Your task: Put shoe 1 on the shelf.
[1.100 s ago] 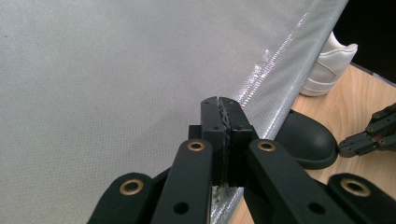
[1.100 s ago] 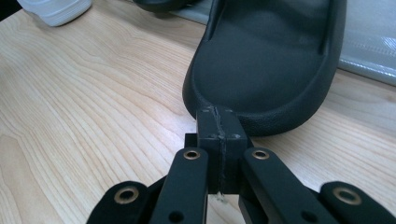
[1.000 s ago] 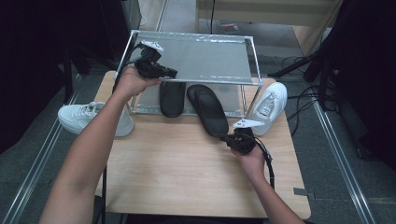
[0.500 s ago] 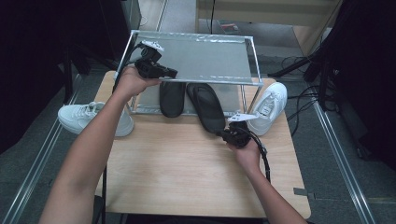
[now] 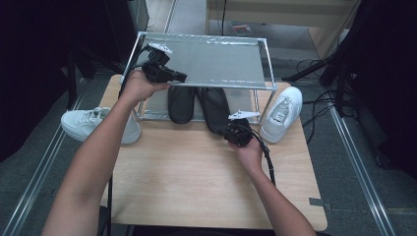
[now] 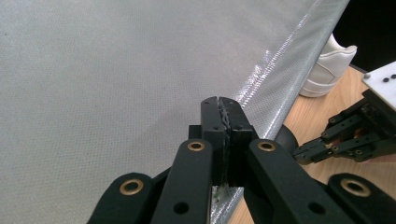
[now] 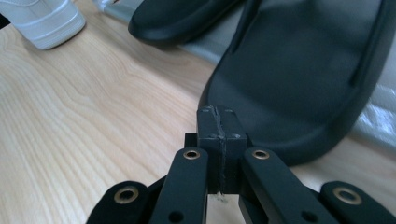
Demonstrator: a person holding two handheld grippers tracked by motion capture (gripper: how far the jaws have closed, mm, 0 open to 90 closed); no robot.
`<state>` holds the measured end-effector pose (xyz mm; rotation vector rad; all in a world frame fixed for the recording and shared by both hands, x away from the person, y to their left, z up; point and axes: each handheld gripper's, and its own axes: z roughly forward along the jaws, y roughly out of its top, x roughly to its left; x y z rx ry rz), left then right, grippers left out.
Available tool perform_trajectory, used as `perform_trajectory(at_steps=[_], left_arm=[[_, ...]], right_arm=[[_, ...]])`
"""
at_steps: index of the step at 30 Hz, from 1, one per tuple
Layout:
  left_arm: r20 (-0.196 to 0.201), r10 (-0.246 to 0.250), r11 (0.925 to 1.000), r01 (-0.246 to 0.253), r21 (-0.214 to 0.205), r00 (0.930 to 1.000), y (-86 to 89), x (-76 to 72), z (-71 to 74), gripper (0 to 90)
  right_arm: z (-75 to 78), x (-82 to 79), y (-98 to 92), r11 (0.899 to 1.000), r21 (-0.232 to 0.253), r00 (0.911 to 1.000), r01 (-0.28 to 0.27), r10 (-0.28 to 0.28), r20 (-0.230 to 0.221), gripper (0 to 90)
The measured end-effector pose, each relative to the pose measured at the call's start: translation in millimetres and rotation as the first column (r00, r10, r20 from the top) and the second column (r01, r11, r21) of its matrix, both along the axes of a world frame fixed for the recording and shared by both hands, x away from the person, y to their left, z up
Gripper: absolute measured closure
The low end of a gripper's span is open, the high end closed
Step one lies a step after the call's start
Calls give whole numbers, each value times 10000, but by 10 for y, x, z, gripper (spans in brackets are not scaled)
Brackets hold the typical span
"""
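2 grippers, both pressed together, pinching nothing. Left gripper point(image 5: 181, 77) rests on the rack's front rail point(image 5: 221, 86), likely steadying it. Right gripper point(image 5: 227, 132) butts against the heel of the right black slipper point(image 5: 215, 108), probably to nudge it under the rack: matte, flat, half out.

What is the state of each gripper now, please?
Left gripper: closed, holding nothing, at the front edge of the rack's top shelf.
Right gripper: closed, holding nothing, at the heel of the black slipper.
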<state>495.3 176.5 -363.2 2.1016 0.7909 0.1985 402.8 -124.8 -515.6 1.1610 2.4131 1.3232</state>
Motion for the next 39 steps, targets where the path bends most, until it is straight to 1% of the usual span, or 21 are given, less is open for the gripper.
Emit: perform_trajectory(at_steps=[5,10,11,12,13,15,16,17,18,19,21,23,25,27,29,30,31,33,34,38,39], left_arm=[[-2,33,10000,-33,-47,10000,1,-5,-4,900],[16,23,10000,-23,-44,10000,1,-7,-4,900],[13,25,10000,-25,-54,10000,1,-7,-5,900],[13,26,10000,-26,-53,10000,1,-6,-5,900],[20,28,10000,-28,-50,10000,0,-7,-6,900],[20,21,10000,-21,-41,10000,1,-7,-5,900],[24,40,10000,-39,-35,10000,-2,-8,-4,900],[24,40,10000,-39,-35,10000,-2,-8,-4,900],[11,50,10000,-49,-28,10000,-2,-8,-4,900],[8,56,10000,-56,-46,10000,-1,-8,-5,900],[4,66,9999,-66,-77,10000,-1,-8,-7,900],[-1,70,10000,-70,-60,10000,0,-8,-6,900],[-2,69,10000,-69,-61,10000,0,-7,-6,900],[6,66,9999,-66,-76,10000,0,-9,-7,900],[-2,73,9999,-73,-80,10000,0,-9,-7,900],[-21,48,10000,-49,-75,10000,4,-6,-7,900],[-26,58,9999,-59,-109,10000,5,-4,-8,900],[-18,51,9999,-51,-105,10000,5,-3,-9,900],[-19,45,10000,-45,-77,10000,5,-3,-7,900],[-1,85,9999,-85,-73,10000,-1,-9,-6,900],[-1,85,9999,-85,-73,10000,-1,-9,-6,900]], right_arm=[[17,77,132,10000,4,9999,-87,86,116,900],[24,110,182,10000,2,9998,-26,26,214,900],[43,89,145,9999,159,10000,-3,2,71,900],[43,89,145,9999,159,10000,-3,2,71,900],[53,70,110,9999,117,9999,-27,26,109,900],[59,19,18,10000,9,9993,-42,42,375,900],[57,-20,-90,10000,23,9994,85,-86,328,900],[57,-20,-90,10000,23,9994,85,-86,328,900],[55,-35,-138,9999,-7,9995,171,-171,277,900],[47,-56,-220,9995,-91,9990,316,-313,329,900],[39,-65,-272,9988,-162,9986,469,-464,262,900],[20,-53,-294,9974,-399,9978,603,-591,295,900],[-8,-32,-286,9957,-642,9975,669,-652,285,900],[-36,-2,-265,9958,-631,9977,666,-656,190,900],[-44,11,-255,9961,-615,9978,634,-621,231,900],[-43,28,-216,9969,-492,9981,615,-611,92,900],[-39,38,-192,9972,-473,9982,584,-576,171,900],[-29,45,-164,9974,-479,9984,546,-540,134,900],[-17,67,-102,9976,-516,9987,465,-455,213,900],[-11,124,24,9976,-581,9992,376,-368,141,900],[-11,124,24,9976,-581,9992,376,-368,141,900]])
